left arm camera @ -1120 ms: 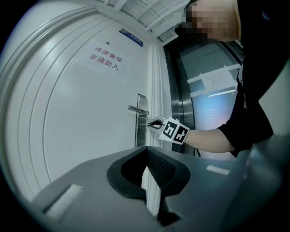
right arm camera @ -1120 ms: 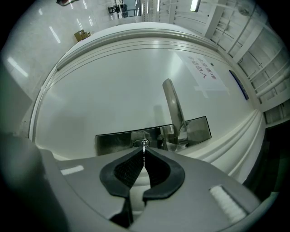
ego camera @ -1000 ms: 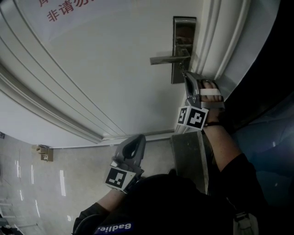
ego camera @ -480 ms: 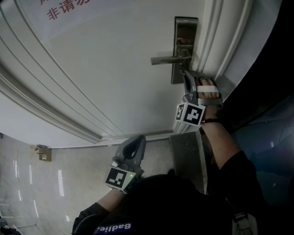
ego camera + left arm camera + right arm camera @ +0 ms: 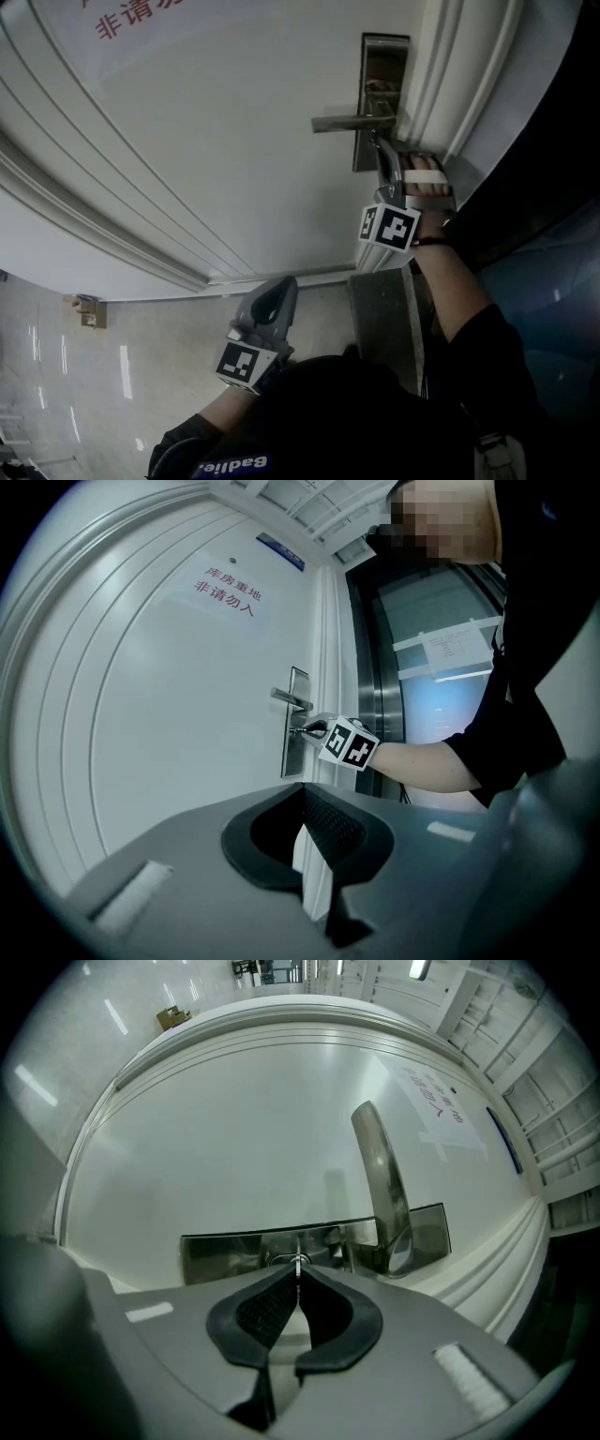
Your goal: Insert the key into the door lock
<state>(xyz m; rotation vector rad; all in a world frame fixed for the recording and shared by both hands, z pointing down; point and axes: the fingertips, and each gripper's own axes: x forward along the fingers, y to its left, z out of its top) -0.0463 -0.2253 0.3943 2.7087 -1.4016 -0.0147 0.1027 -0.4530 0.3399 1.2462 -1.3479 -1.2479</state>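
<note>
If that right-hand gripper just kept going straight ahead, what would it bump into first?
The keyhole in the lock plate beside the door handle; the key in the right gripper seems already at it.

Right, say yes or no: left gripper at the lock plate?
No, the left gripper hangs low, off the door; the right gripper is at the lock plate.

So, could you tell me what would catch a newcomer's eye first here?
The right gripper sits at the steel lock plate on the right edge of the white door, just under the lever handle, jaws shut on a thin key. The left gripper hangs lower, shut and empty.
</note>
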